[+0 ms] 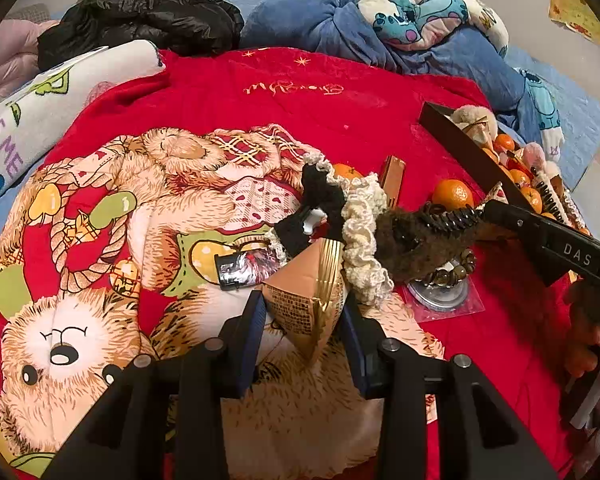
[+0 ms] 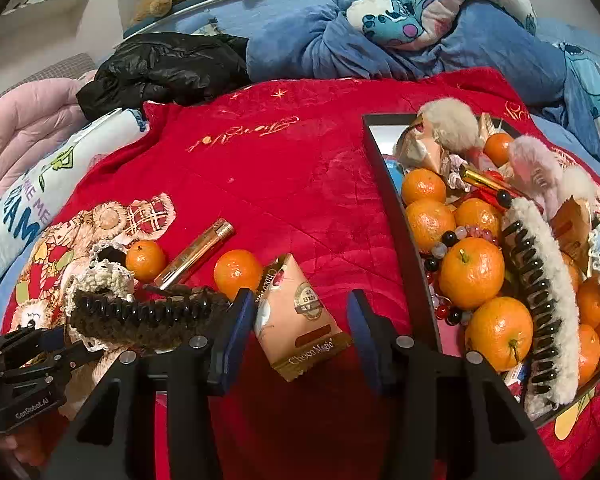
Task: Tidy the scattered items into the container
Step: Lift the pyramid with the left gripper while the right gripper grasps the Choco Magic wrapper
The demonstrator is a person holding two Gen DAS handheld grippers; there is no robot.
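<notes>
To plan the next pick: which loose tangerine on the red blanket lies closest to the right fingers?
The tangerine beside the Choco Magic packet; the other tangerine lies beyond the gold tube.

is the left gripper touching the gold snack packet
Touching. The left wrist view shows the snack packet wedged between the left gripper fingers, both pads pressed against its sides.

Your left gripper [image 1: 305, 322] has its blue pads against both sides of a gold-and-peach snack packet [image 1: 309, 300] on the red blanket [image 1: 284, 92]. Just beyond lie a cream lace scrunchie [image 1: 364, 224] and a brown furry hair claw [image 1: 416, 240]. Your right gripper [image 1: 556, 248] reaches in from the blanket's right edge, near the container [image 1: 466, 152] of oranges.
</notes>
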